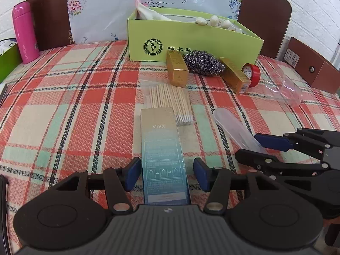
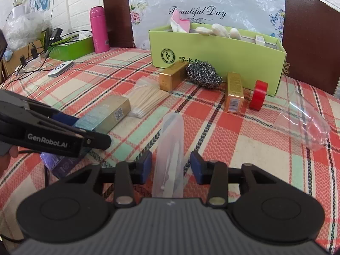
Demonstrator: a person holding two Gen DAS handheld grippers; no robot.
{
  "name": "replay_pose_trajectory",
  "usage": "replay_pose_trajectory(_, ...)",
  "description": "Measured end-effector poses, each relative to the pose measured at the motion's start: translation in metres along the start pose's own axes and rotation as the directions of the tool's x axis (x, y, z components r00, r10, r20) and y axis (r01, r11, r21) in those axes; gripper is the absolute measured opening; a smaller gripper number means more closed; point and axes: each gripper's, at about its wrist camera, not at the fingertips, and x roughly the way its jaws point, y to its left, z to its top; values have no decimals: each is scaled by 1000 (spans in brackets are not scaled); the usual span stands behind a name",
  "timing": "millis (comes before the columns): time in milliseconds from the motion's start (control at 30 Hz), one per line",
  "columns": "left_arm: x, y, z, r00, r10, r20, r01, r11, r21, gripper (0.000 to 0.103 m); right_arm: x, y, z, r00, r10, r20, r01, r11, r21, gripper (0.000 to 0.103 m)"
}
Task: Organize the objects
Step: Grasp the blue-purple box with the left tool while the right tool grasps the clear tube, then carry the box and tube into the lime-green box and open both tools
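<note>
Both views bright & evenly lit; soft, diffuse light w/ no hard shadows on the plaid counter (image 1: 63, 97); only faint, short shadows under the small boxes. Strong fisheye warp: counter edges & brown chair backs (image 1: 265, 19) bow outward; dark vignette at the frame corners. White glare patches on the glossy floral plastic sheet (image 2: 212, 2) & thin highlights on the clear plastic cup (image 2: 303, 123). Centre of each pic fairly sharp; printed text readable. Near foreground softer: the translucent case (image 2: 170, 155) looks slightly blurred in the right view; the claw body at the bottom is dark w/ little detail; colours slightly washed out.
</note>
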Motion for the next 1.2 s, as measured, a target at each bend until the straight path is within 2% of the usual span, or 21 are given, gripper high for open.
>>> replay_pose_trajectory(33,0,0,0,1000,4,2,-4,1000,5,51,-1,2,-1,1000,3,1,-3,1000,-5,28)
replay_pose_trajectory(67,-1,0,0,1000,12,5,-12,1000,6,43,-2,3,-1,1000,4,2,-4,1000,-7,27)
replay_pose_trajectory(133,-4,4,0,1000,-12,3,12,1000,-24,42,-4,3,-2,1000,20,2,-20,1000,8,27)
replay_pose_trajectory(267,-12,6,0,998,-59,13,60,996,-63,41,-17,-6,-1,995,98,27,-100,989,112,27)
replay_pose_trajectory(433,-26,2,10,993,-107,54,111,991,-75,41,-35,-20,13,990,109,94,-123,979,165,27)
replay_pose_trajectory(633,-42,-5,35,980,-153,129,160,986,-50,41,-49,-38,36,980,82,183,-118,974,195,27)
replay_pose_trajectory(900,-53,-16,82,948,-210,237,221,975,-20,41,-54,-58,76,958,43,283,-103,975,199,27)
replay_pose_trajectory(1033,-51,-20,105,938,-211,273,223,975,-12,41,-52,-67,97,947,23,320,-88,978,191,27)
replay_pose_trajectory(1200,-43,-13,138,926,-205,317,233,971,-51,41,-43,-80,124,934,3,358,-76,979,188,27)
